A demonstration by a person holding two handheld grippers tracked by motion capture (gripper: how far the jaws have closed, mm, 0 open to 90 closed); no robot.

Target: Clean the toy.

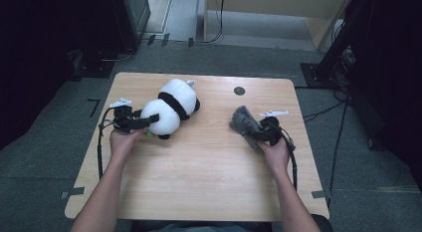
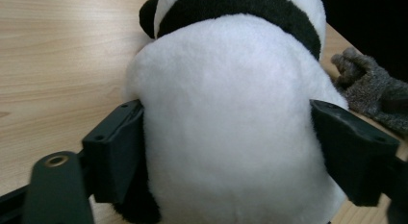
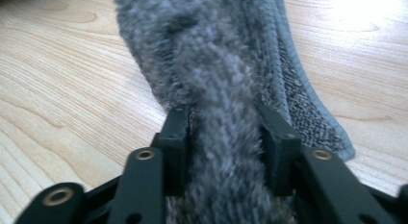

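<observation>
Standing at the desk [image 1: 209,157], two soft items logged.

Item one: plush panda [image 1: 171,106], lying on its side at the desk's left half, rounded white rump toward the person. Left tongs [image 1: 142,123] spread wide around that rump; in the left gripper view the pads [image 2: 118,147] sit against the fur on both sides, pressing lightly at best. Risk: bulky, springy stuffing; a shallow hold could let the body squirt out on lifting.

Item two: grey fuzzy cloth [image 1: 245,123], bunched at the right half. Right tongs [image 1: 259,135] clasp a thick fold between them. Risk: only a ridge is caught; loose pile may slip free, or the rest drag across the wood.
</observation>
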